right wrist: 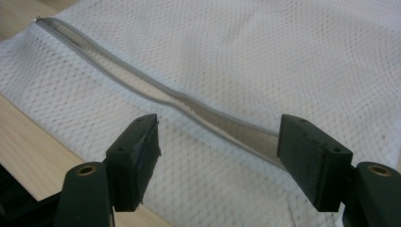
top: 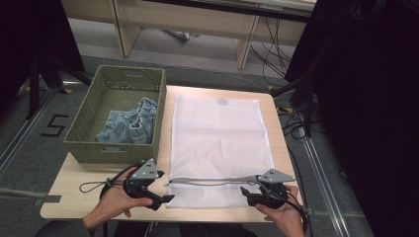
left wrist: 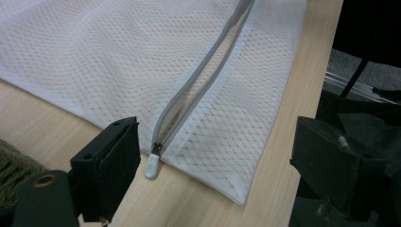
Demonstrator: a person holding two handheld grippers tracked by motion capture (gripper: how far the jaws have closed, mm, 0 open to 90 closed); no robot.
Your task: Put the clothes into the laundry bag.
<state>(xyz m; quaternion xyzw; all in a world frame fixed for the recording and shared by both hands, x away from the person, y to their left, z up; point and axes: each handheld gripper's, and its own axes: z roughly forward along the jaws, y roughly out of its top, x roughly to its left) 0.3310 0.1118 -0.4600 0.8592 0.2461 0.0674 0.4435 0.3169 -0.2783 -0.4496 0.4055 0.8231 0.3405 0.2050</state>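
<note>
Over table (top: 74,190), both hand-held grippers gape wide, seemingly empty, flanking mesh bag's (top: 217,133) zipper (top: 212,180).

My way over the flat mesh bag (top: 220,136) lies open ahead, with only the tall woven basket (top: 84,140) walling off the table (top: 69,197) to my left.

large black numeral 5 (top: 53,125) marked on the grey floor (top: 29,153) left of the bench, seen in the high view, no other legible text, label or brand anywhere
</note>
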